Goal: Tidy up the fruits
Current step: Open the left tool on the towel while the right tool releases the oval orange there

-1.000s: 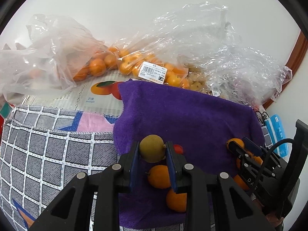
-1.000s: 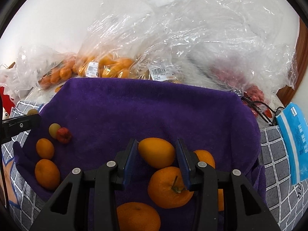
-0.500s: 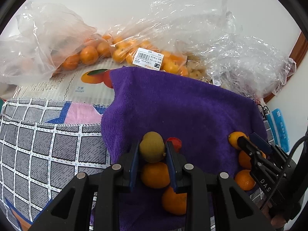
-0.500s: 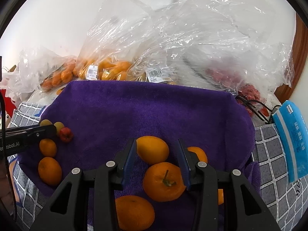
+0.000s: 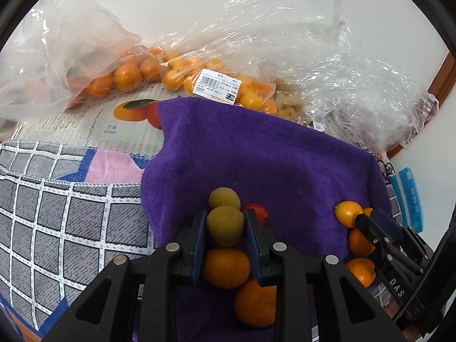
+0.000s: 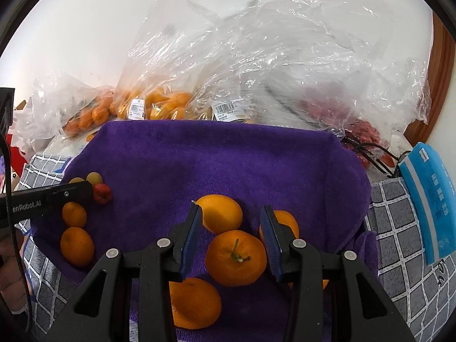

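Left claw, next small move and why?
Probably open the left claw: its fingers pinch a round yellow-green fruit low over the purple towel, right beside a matching yellow-green fruit, so releasing would group the pair.

The left gripper (image 5: 225, 225) is squeezed tight on a yellow-green fruit (image 5: 225, 224), low over the purple towel (image 5: 256, 156). The right gripper (image 6: 230, 225) is spread wide apart above the same towel, holding nothing.
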Motion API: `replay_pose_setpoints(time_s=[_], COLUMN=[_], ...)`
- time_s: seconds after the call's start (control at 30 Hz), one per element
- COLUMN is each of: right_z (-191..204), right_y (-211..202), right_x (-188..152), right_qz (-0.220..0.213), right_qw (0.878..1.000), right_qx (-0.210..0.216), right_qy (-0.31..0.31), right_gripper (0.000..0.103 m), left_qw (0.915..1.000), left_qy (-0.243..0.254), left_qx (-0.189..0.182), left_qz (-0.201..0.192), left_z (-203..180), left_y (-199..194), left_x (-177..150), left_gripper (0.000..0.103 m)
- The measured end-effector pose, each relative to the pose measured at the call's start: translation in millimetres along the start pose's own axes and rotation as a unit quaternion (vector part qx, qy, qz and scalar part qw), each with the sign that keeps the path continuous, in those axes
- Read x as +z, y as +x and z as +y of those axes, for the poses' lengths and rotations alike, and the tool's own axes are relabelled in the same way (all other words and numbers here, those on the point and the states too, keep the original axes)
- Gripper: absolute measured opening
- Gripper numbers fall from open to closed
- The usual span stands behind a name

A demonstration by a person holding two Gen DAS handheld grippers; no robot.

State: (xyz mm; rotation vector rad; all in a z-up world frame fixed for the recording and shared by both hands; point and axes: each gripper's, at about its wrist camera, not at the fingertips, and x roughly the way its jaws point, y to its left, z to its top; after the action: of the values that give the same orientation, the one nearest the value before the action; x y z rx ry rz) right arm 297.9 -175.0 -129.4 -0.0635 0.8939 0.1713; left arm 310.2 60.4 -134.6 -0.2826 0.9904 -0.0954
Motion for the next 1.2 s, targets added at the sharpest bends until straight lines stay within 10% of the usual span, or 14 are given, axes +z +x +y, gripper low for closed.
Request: replay_pose_setpoints(time_s=[0.9,1.2], right_z=[3.0,-2.0], right_y=[-1.6,-10.3], right_x=[-2.8,-4.6], right_qz=[0.0,0.003], right_qw=[1.0,1.0], right_qx=[-0.004,-0.014], right_qy=[-0.011,-0.003], right_gripper=[0.042,0.045], left_qw=[0.9998,0.9997], left_qy=[0.017,0.022], left_qx=[-0.013,0.009], left_qz=[0.0,0.004], left_z=[-5.5,-7.1], left_y=[0.7,-4.9], left_x=[-1.6,-5.2], left_gripper=[0.026,0.041])
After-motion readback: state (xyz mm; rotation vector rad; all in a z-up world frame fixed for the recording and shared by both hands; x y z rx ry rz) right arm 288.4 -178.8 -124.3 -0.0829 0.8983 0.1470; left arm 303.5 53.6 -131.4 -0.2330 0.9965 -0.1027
